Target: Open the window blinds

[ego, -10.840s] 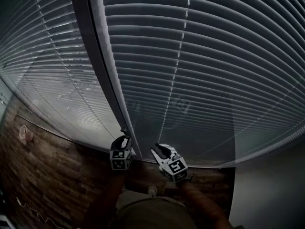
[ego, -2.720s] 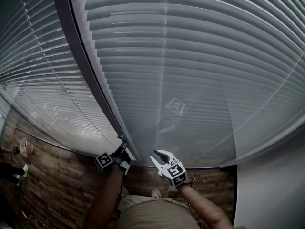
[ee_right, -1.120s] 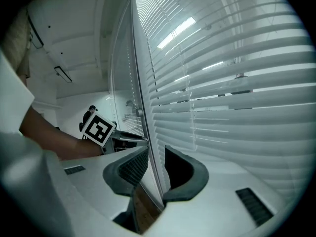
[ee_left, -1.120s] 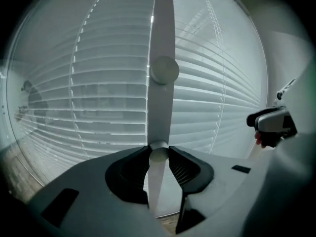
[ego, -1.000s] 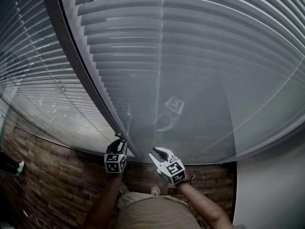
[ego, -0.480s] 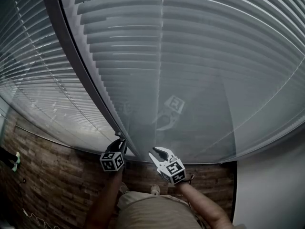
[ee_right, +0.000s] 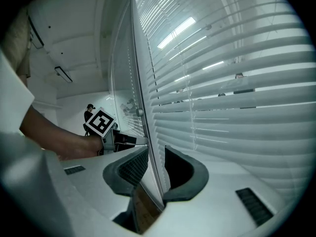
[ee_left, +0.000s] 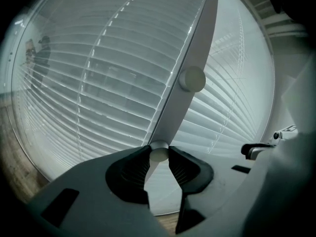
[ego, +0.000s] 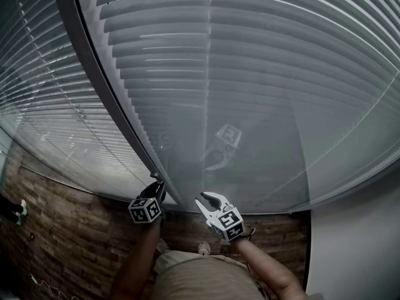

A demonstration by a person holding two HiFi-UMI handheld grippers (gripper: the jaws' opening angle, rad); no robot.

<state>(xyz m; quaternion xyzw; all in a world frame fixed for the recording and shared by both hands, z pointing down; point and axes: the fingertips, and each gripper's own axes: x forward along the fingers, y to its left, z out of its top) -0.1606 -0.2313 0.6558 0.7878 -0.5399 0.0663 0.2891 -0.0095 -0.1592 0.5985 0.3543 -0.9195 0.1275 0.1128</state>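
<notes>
Gripping the tilt wand (ee_left: pixel 182 107) at its bottom cap between the left gripper (ee_left: pixel 159 152) fingers (ee_left: pixel 133 169). Over on the right gripper (ee_right: pixel 153 149), fingers (ee_right: pixel 133 169) closed on a thin cord (ee_right: pixel 151 158), blinds (ego: pixel 250 105) just beyond.

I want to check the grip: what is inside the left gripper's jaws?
The left gripper pinches the rounded lower end of a white rod, which rises in front of the blinds. The gripper's own body covers whatever lies below that end.
</notes>
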